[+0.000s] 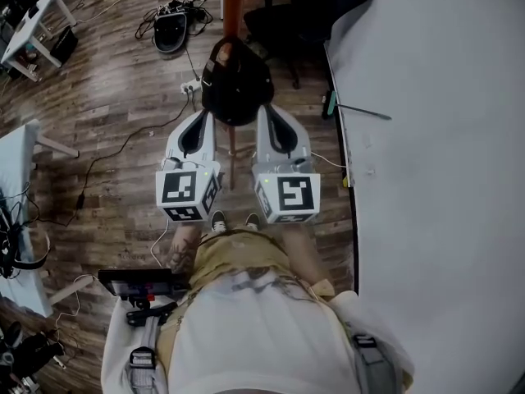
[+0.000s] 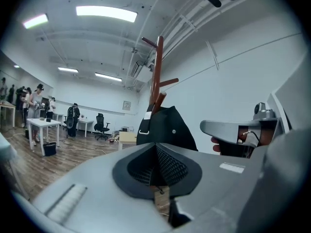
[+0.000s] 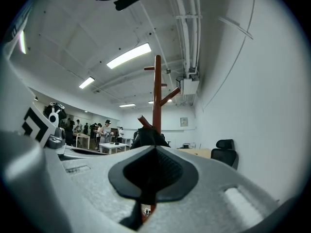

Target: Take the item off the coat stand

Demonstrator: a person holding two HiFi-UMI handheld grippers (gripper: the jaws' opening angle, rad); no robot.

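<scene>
Left gripper (image 1: 199,120) and right gripper (image 1: 267,115) side by side, each with jaws pressed together on nothing, tips aimed at the load and close beneath it in the head view.

Plank floor (image 1: 107,97) below, cables (image 1: 123,146) trailing across it.

Red-brown wooden coat stand (image 2: 156,72) upright beside the white wall, pegs angled upward.

Black bag (image 1: 236,80) hanging against the post, apparently from one low peg (image 3: 143,120). Position ahead of and between the two grippers; no contact evident.

Webbing strap (image 2: 145,124) with a white tab and metal ring at the bag's upper left, running up toward the peg.

Step in hand, by judgement: approach, before any grasp.

For a clean lift:
- Part the jaws first.
- Close on the strap or the top edge near the peg, not on the slack body.
- Raise along the peg's upward slant until the loop clears its tip, then draw away from the post.
- Place the second gripper under the bag, to take weight and check swing.

Risk: a sideways pull, likely to snag the loop or tip the stand.
</scene>
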